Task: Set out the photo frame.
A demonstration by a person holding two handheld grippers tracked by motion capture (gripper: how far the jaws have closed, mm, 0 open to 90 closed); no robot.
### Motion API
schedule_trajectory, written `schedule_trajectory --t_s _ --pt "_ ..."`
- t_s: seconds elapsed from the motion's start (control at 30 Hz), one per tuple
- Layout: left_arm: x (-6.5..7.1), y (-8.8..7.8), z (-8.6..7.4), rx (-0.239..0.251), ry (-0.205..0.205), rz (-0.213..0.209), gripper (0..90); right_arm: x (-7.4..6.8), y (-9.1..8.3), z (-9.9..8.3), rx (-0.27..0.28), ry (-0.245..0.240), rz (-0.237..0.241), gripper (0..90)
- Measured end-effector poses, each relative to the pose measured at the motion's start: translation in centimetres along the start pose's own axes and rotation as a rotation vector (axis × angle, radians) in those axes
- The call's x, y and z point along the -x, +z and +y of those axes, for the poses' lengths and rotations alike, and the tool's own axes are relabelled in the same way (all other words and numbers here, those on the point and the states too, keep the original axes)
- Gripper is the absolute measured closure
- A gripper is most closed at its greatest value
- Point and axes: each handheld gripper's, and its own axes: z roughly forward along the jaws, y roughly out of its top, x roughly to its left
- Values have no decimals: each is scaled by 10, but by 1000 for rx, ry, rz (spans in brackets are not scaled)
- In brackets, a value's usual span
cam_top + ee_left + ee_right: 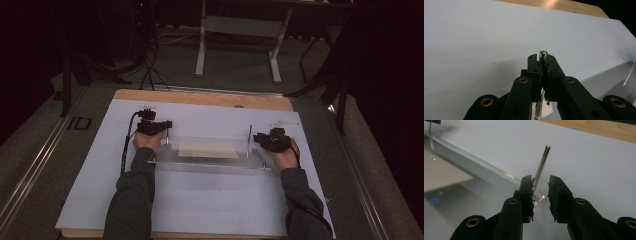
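The right gripper (541,195) stood with its jaws parted over the white sheet (586,157). A thin metal rod (541,167) rose tilted between them, close against the left-hand pad (530,197); contact could not be confirmed, as the picture was soft there. The other pad stood clear of the rod. The rod's foot met the edge of a clear plate (474,167). A pale card (441,172) lay under or within that plate. A wooden board (599,127) showed beyond the sheet.

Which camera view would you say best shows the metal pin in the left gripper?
The left gripper view: the left gripper is shut on the metal pin, close up. The high view shows it small; the right gripper view, a thin rod far off.
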Motion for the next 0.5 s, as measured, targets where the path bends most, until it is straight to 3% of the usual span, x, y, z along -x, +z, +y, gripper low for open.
schedule_trajectory --t_s 0.5 --pt "0 1 1 -6 -16 -4 851 -4 -12 -22 -17 -60 -21 680"
